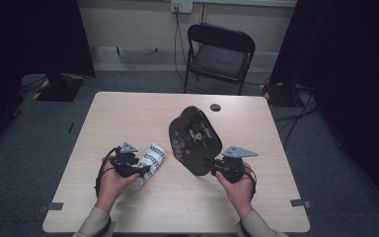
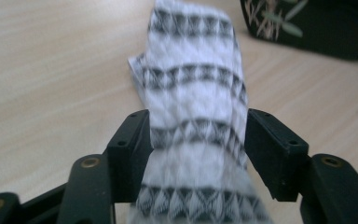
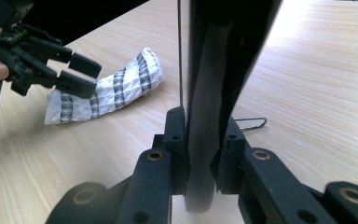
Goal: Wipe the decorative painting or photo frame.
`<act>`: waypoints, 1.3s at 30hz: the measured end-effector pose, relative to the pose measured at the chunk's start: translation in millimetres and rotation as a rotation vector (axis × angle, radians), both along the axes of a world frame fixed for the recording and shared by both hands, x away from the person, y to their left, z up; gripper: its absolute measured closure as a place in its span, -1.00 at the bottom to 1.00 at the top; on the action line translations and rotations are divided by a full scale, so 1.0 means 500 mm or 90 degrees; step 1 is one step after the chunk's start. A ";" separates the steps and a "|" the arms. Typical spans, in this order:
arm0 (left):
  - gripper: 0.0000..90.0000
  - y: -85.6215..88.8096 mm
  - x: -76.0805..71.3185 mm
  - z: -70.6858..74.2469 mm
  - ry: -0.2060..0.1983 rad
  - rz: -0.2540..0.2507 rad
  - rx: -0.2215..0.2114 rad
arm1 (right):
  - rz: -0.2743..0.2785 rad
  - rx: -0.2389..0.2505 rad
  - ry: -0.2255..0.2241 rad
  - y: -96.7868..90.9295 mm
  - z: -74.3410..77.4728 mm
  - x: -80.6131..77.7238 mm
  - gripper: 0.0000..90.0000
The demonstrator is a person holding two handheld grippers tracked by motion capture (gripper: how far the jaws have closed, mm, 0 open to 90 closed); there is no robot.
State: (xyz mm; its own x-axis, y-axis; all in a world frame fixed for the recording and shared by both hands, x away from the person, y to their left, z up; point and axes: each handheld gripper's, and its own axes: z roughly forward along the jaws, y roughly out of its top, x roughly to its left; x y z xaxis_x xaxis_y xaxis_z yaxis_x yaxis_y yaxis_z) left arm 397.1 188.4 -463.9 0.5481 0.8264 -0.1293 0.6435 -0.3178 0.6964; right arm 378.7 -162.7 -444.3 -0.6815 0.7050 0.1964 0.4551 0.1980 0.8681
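Pinching a tilted black tray (image 1: 195, 140) edge, right gripper (image 1: 216, 166); left gripper (image 1: 139, 169) jaws spread astride blurred patterned cloth (image 1: 148, 163).

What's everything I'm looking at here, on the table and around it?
Table: one, light wood, centre.
Cloth: one, white with dark patterned bands, folded, table's left-front, between the left jaws.
Tray: one, black with a painted motif, tilted up on edge, right of centre.
Small round disc: one, dark, table's far edge.
Folding chair: one, black, behind the table.
Left hand-held gripper: black, around the cloth.
Right hand-held gripper: black, clamped on the tray's rim.
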 end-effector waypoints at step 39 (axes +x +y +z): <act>0.65 -0.111 0.084 0.178 -0.069 -0.069 -0.081 | 0.014 -0.008 -0.004 0.000 0.000 0.002 0.75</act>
